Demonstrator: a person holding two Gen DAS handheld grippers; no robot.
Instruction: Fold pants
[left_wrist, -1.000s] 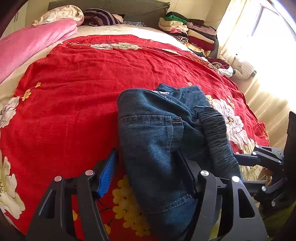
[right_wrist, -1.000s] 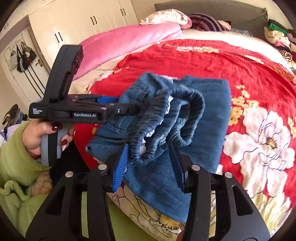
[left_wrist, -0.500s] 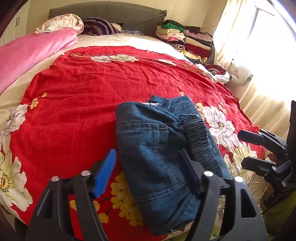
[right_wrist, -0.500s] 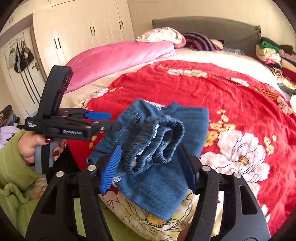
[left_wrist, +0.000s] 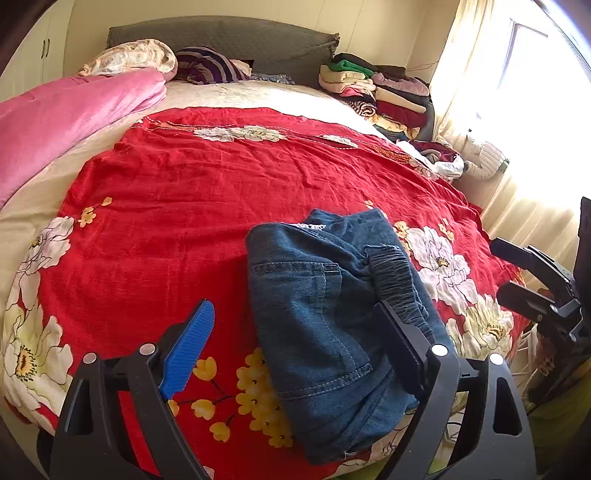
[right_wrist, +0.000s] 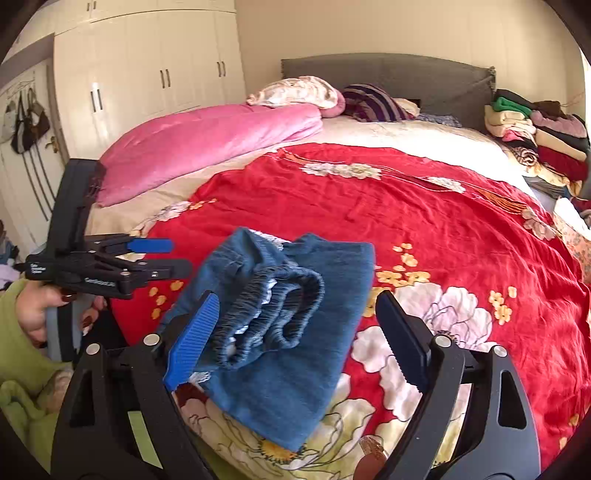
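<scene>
Both grippers have drawn back; left gripper (left_wrist: 295, 347) and right gripper (right_wrist: 299, 339) fingers spread, pants (left_wrist: 325, 332) released.

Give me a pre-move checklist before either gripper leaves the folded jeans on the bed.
1. Left gripper free of cloth: ok, jaws wide open, nothing pinched.
2. Right gripper free of cloth: ok, open, waistband lies loose between the fingers.
3. Jeans folded into a compact bundle: ok.
4. Waistband tucked flat: not ok, it bunches on top.
5. Bundle fully on the red floral bedspread: not ok, its near end sits at the bed edge.
6. Layers underneath aligned: cannot tell.
</scene>
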